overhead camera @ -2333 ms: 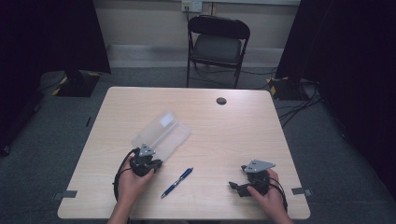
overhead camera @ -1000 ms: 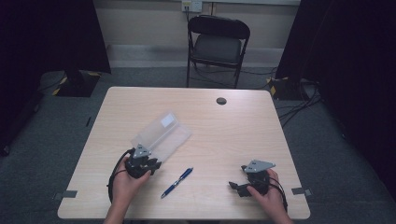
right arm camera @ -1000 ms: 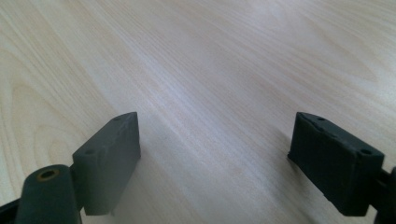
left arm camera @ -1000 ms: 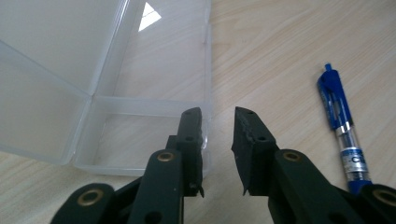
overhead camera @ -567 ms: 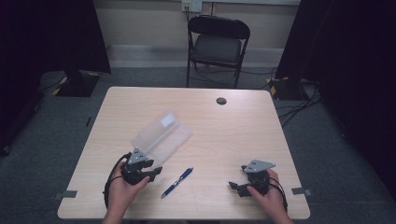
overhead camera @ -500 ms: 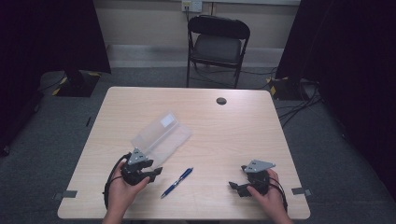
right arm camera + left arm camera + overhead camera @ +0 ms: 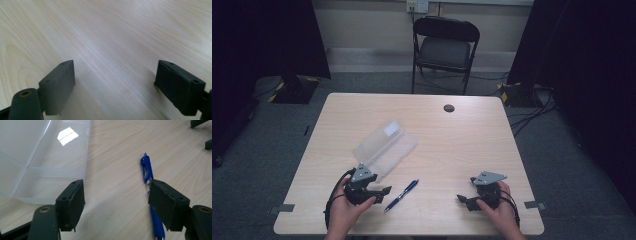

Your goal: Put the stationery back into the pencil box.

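left gripper (image 7: 381, 191) low, jaws just opening beside pen (image 7: 402, 195); right gripper (image 7: 464, 201) resting, jaws apart

I see my left gripper (image 7: 383, 190) and right gripper (image 7: 463, 200) as black bodies with blocky, screw-holed black jaws, each topped by a grey three-cornered plate and trailing a looping black cable.

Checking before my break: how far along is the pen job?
Done: nothing yet; the clear box lies open with nothing in it. In hand: the left claw has just been opening beside the blue pen, not gripping it. Left: grasping the pen and boxing it, probably.
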Tool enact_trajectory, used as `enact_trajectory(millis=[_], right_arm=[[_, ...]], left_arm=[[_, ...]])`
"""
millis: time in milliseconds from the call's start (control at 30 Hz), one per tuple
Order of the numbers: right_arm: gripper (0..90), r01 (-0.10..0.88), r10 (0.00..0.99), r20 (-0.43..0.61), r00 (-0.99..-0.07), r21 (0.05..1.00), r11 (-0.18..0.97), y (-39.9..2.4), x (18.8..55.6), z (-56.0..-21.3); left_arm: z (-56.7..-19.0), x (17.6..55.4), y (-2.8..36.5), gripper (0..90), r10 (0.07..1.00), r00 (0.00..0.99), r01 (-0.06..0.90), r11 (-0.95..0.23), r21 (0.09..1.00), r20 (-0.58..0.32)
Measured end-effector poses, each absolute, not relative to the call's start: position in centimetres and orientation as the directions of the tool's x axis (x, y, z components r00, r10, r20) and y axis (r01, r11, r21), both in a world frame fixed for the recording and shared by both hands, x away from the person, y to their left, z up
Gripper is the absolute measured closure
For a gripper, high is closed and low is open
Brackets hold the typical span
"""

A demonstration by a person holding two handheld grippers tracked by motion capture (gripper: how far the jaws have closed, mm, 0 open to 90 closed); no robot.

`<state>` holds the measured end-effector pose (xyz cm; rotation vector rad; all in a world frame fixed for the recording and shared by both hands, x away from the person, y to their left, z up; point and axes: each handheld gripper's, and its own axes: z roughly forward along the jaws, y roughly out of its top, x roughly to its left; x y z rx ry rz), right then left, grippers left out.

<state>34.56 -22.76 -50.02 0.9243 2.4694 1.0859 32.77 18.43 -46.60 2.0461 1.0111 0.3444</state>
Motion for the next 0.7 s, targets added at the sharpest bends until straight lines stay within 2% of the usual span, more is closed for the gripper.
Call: enact_trajectory(millis=[700], right_arm=[[15.2, 0.441, 0.659, -0.006, -0.752, 0.739, 0.51, -22.8, 34.6, -50.0]], left_arm=[[-46.5, 31.6, 17.1, 31.1, 0.708, 0.7, 0.495, -0.39, 0.776, -0.091]])
